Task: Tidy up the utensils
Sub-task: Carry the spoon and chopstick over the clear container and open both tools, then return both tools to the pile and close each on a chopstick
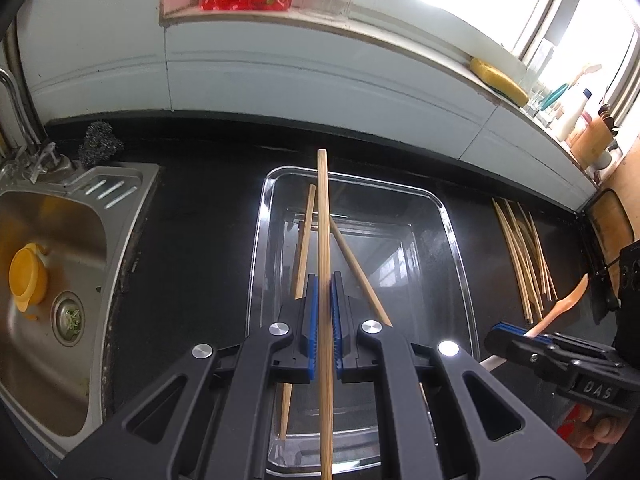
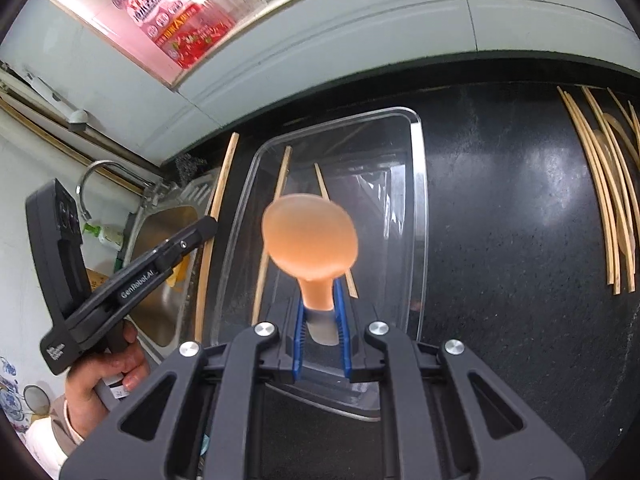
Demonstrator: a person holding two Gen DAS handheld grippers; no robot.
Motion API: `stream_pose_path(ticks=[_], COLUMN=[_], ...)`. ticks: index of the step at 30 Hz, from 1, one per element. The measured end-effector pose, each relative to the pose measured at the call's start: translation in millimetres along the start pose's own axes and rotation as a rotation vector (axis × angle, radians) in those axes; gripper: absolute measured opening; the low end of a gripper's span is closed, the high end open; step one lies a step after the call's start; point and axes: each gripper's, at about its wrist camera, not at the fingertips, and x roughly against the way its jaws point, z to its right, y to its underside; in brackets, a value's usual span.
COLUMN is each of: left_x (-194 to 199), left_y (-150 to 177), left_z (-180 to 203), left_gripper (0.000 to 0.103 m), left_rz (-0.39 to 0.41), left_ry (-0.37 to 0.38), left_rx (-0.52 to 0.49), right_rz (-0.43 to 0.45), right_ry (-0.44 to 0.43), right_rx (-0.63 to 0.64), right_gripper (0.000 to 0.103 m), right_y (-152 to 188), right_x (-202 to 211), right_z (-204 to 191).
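You had the clear rectangular plastic tray (image 1: pixel 452 236) filling mid-frame on the black counter (image 1: pixel 192 240). Your left gripper (image 1: pixel 325 316) pinched one long bamboo chopstick (image 1: pixel 322 208) above it; your right gripper (image 2: pixel 320 320) clamped the orange plastic spoon (image 2: pixel 310 236). You did best lowering each parallel to the tray's length before releasing.

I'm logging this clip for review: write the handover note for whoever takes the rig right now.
Left gripper: shut on a chopstick, above the clear tray.
Right gripper: shut on the handle of an orange spoon, also over the tray.
Done: two chopsticks lie in the tray.
Left: place both held items, then move the chopstick pile on the counter to the tray's right.
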Motion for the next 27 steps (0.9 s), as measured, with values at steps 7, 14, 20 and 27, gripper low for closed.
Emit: stream_pose_path(ticks=[7,14,20,27], left_x=[-7,15,12,-3], left_y=[-22,-47,-43,-27], left_z=[-14,-6,13,82], left_gripper=[0.092,0.097,0.097,0.097], left_rz=[-0.017,0.079,0.066,0.013], left_ry=[0.010,-0.044,-0.038,0.032], left_rx=[0.091,0.039,0.013,-0.092], right_rz=[0.036,0.112,0.140,0.184], right_ry=[0.137,0.215,0.263,0.372], right_rx=[0.125,0.219,0.135,-0.024], right_gripper=[0.096,0.096,0.096,0.096], right_y=[-14,-4,14,34], right_x=[-12,10,33,73], right_z=[-9,1,42,113])
